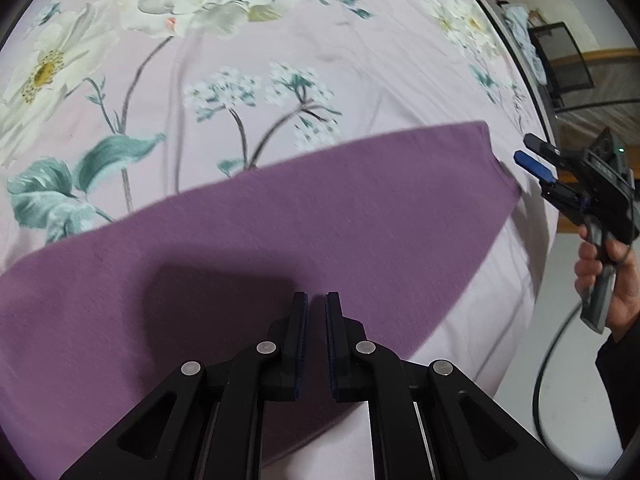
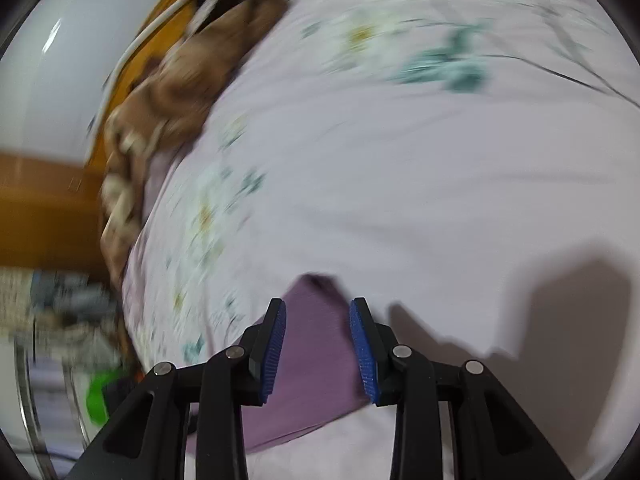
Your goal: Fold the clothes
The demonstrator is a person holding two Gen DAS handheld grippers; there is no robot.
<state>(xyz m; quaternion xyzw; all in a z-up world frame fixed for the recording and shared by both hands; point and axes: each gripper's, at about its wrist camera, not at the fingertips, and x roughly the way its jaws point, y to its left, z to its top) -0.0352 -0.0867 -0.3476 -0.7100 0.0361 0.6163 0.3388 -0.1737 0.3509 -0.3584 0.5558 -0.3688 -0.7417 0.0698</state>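
A purple garment lies flat across the floral bedsheet. My left gripper hovers just over the garment's near part, casting a shadow on it; its fingers stand only a narrow gap apart with nothing between them. My right gripper, held in a person's hand, is open just past the garment's right corner. The right wrist view is blurred by motion. There the right gripper is open above a corner of the purple garment, gripping nothing.
The bed's edge runs along the right, with a dark chair and floor beyond. A brown plush toy and an orange headboard sit at the bed's far end. A cable hangs beside the hand.
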